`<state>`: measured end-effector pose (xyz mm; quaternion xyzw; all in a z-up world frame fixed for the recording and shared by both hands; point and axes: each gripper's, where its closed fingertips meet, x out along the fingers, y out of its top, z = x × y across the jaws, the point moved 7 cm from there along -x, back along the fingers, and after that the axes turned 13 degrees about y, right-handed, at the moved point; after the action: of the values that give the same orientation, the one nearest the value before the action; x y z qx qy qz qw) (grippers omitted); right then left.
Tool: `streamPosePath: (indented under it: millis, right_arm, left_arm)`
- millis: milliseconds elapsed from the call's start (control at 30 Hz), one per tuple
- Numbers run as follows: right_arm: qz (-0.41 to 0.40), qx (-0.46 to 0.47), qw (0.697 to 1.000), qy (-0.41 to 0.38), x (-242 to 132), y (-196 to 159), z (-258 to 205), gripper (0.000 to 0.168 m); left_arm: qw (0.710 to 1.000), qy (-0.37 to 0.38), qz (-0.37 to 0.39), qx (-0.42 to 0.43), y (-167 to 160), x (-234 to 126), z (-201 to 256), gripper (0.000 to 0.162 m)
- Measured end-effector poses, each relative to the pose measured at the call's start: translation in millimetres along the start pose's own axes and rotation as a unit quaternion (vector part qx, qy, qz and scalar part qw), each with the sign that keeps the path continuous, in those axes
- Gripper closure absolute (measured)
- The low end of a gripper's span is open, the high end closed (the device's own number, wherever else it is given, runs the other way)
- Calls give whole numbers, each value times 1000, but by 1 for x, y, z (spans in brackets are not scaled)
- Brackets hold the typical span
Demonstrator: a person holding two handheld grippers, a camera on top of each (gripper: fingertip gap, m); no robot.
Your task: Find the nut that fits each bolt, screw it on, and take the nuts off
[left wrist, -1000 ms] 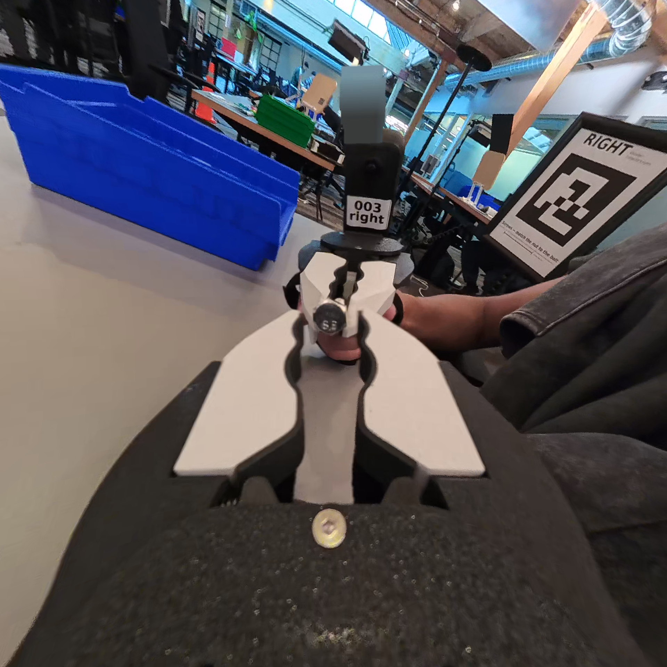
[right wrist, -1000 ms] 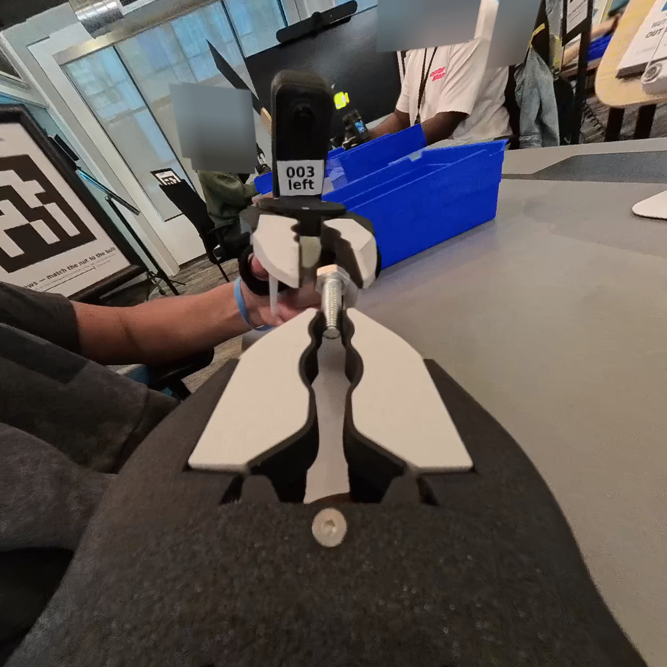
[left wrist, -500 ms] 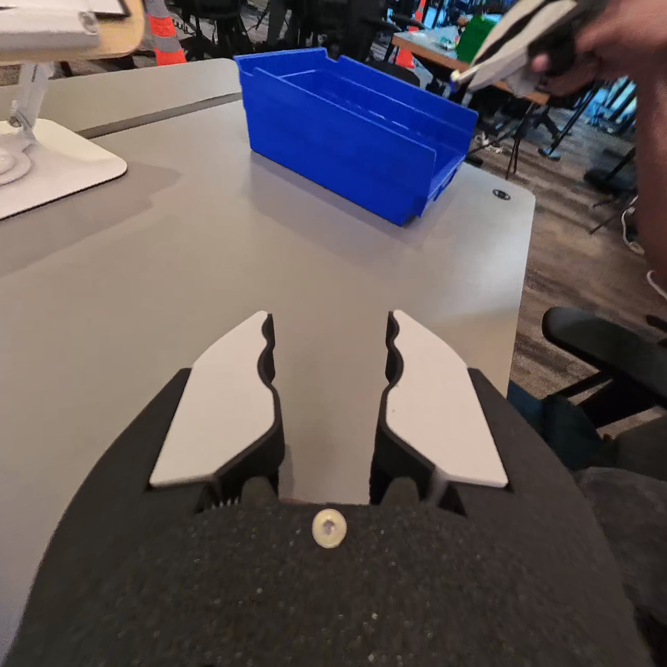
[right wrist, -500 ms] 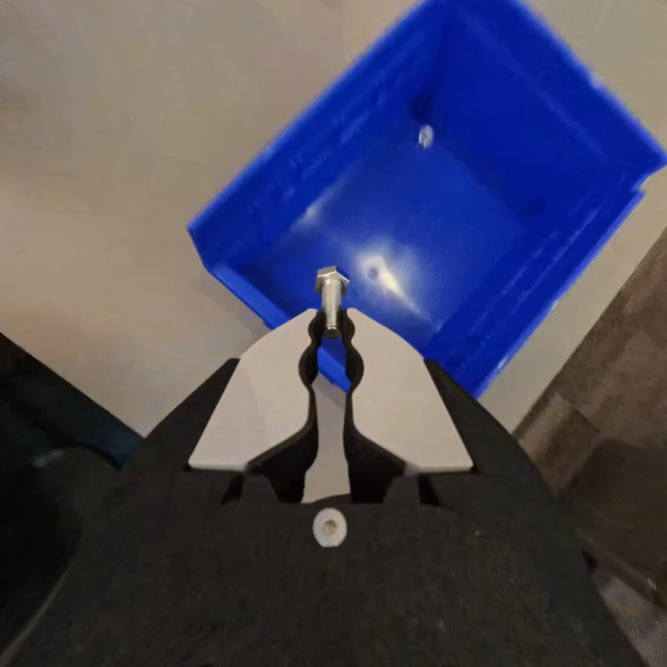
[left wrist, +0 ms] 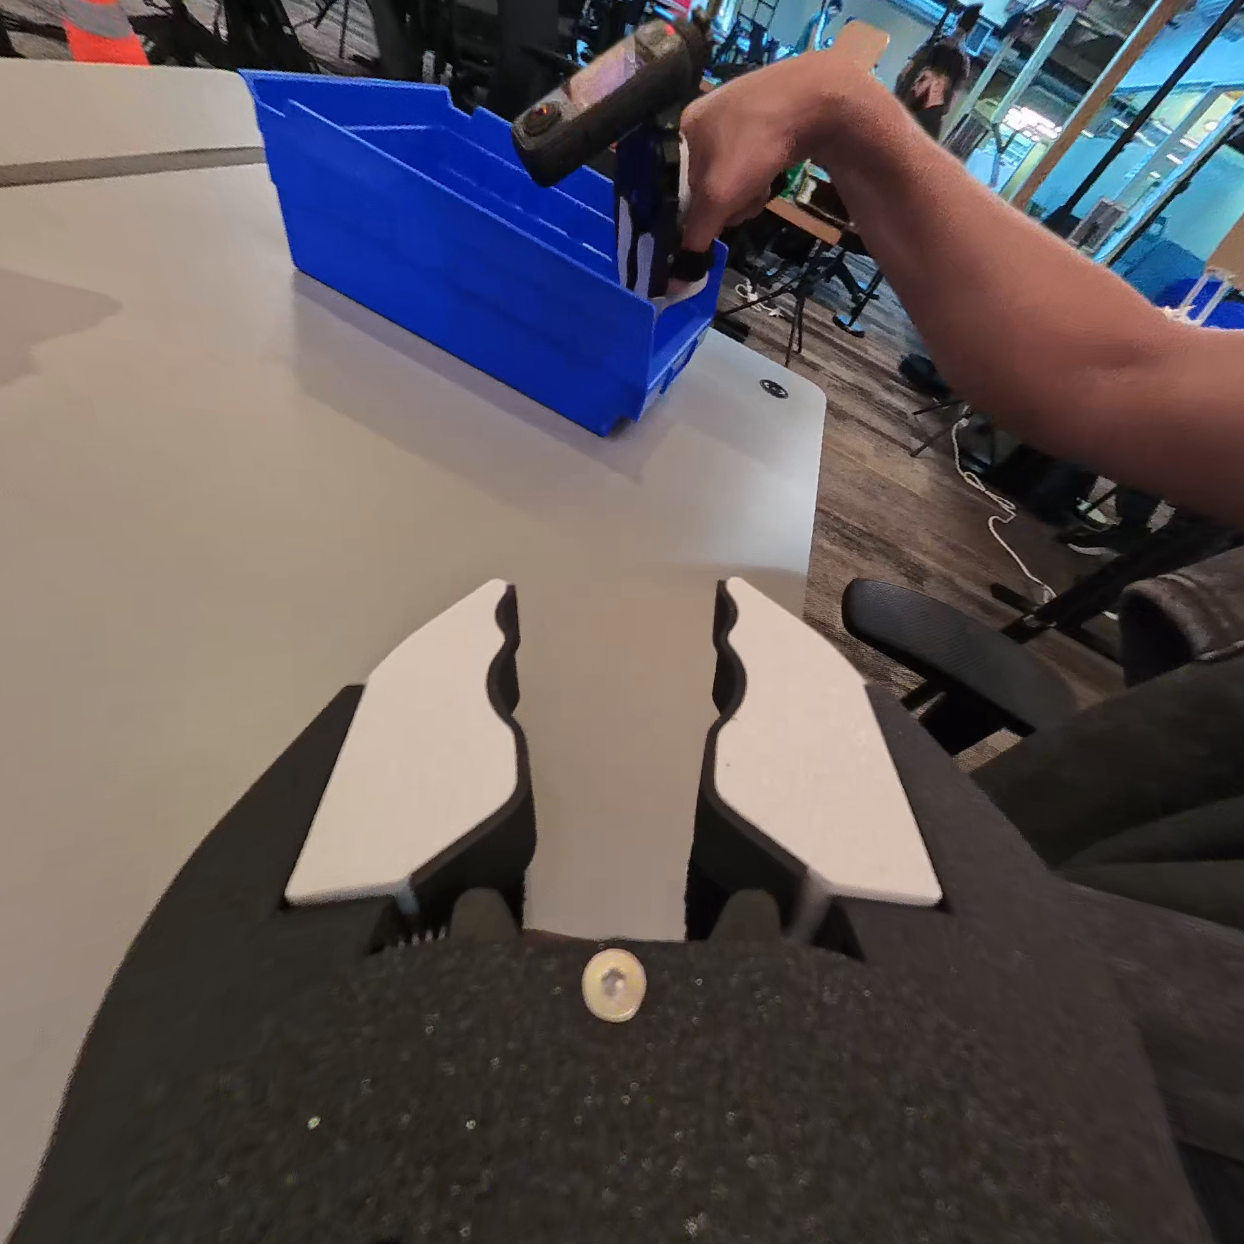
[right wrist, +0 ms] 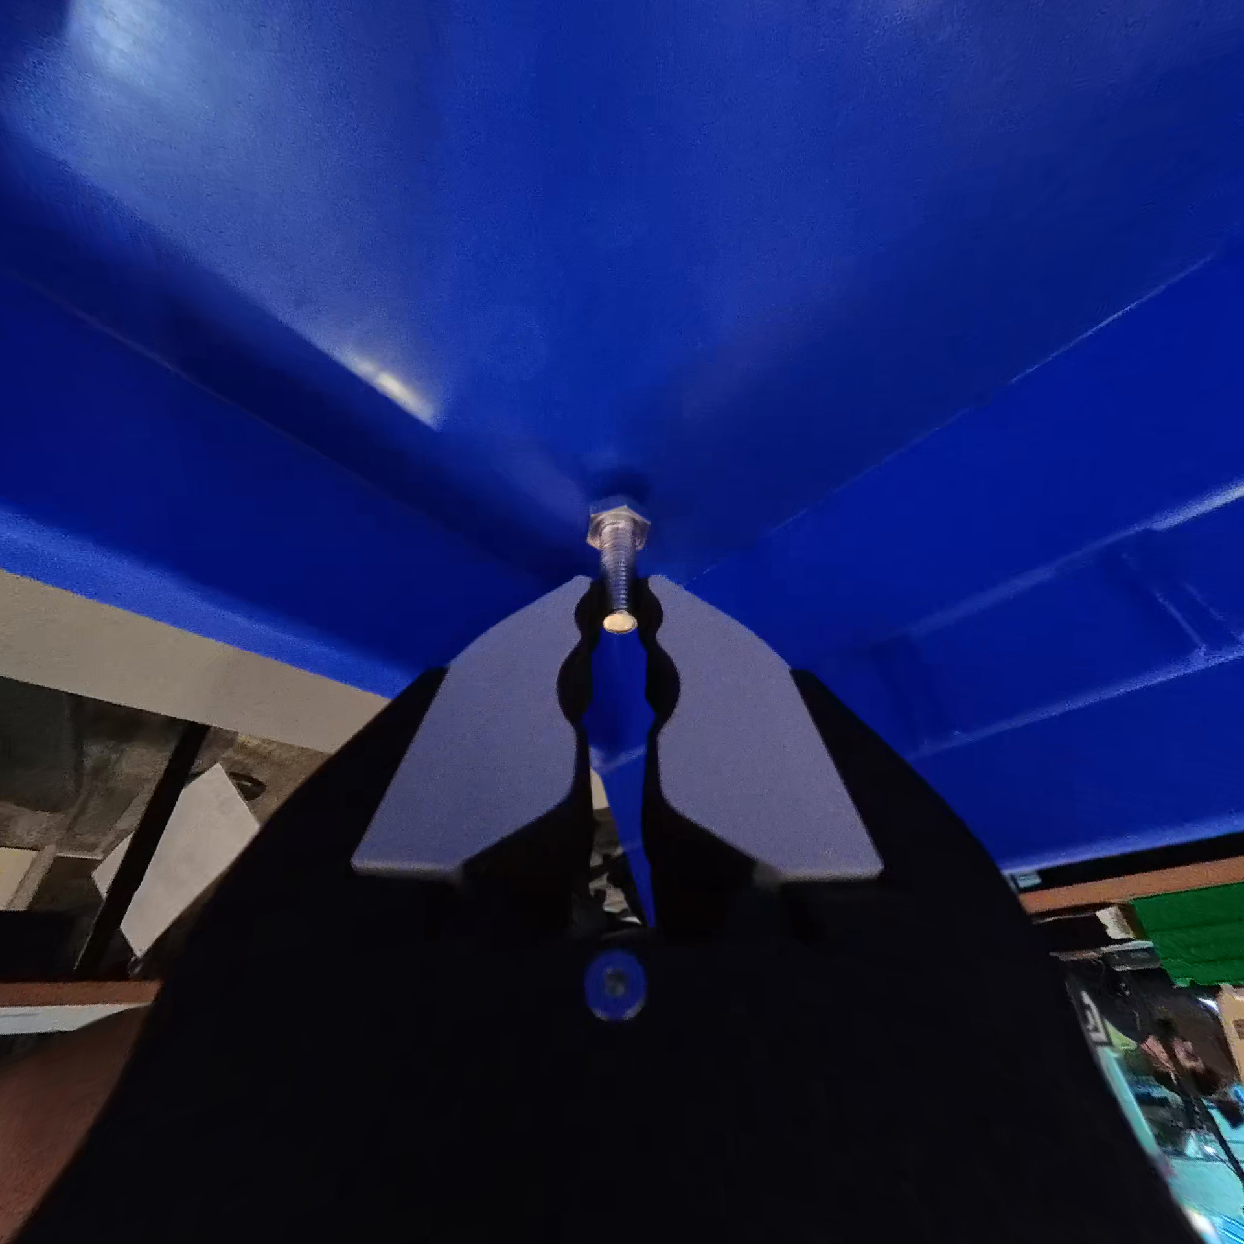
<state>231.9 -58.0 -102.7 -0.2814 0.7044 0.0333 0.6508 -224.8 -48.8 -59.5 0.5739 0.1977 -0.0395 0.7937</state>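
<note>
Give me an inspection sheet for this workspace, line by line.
Surface: grey table, bare around the bin.
Job's things: blue bin near the table's far corner; silver bolt, head toward the bin floor; no separate nut seen.
Clutter: nothing seen on the table.
Grippers: left hand-held gripper open, empty, above the table; right hand-held gripper shut on the bolt's shank, lowered into the bin.
Cables: white cord on the wooden floor.
Surroundings: black chair beside the table, orange cone, workshop tables beyond.

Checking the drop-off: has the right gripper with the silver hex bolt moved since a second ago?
Yes. The right gripper, clamping the silver hex bolt, went down into the blue plastic bin.
</note>
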Motion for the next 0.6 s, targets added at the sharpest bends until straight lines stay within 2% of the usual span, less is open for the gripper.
streamPosePath:
  millis: [67, 100, 167, 233, 267, 300, 367, 433, 467, 533, 567, 600]
  right_arm:
    - [12, 9, 1000, 0, 0, -2, 3, 156]
    - [26, 7, 1000, -9, -4, -4, 3, 146]
    - [82, 10, 996, -22, -21, -11, -6, 140]
    - [182, -1, 981, -66, -52, -19, -30, 137]
    - [256, -30, 963, -82, -68, -16, -50, 136]
    - [339, -72, 934, -87, -81, -9, -77, 136]
    - [494, -177, 850, -40, -95, 13, -145, 139]
    - [600, -277, 745, 88, -88, 33, -218, 137]
    - [637, -294, 696, 153, -80, 44, -244, 141]
    - [668, -283, 645, 242, -57, 69, -272, 140]
    - [685, -275, 624, 257, -46, 80, -276, 138]
    - [708, -252, 609, 253, -36, 87, -275, 144]
  left_arm:
    - [1000, 0, 2, -2, 1, -3, -1, 108]
    - [1000, 0, 3, -3, 2, -3, -2, 108]
    - [1000, 11, 2, 1, 3, -5, -3, 107]
    - [999, 37, 0, 16, 3, -6, -7, 107]
    - [998, 56, -2, 23, 3, -6, -9, 107]
    - [997, 74, -5, 28, 3, -6, -11, 107]
    - [994, 100, -10, 33, 2, -4, -14, 107]
    - [991, 127, -11, 36, 0, -1, -18, 107]
    - [990, 136, -14, 37, -2, 1, -19, 107]
    - [989, 140, -22, 38, -6, 4, -20, 107]
    - [989, 138, -26, 38, -8, 6, -19, 108]
    - [990, 135, -30, 40, -10, 7, -19, 110]
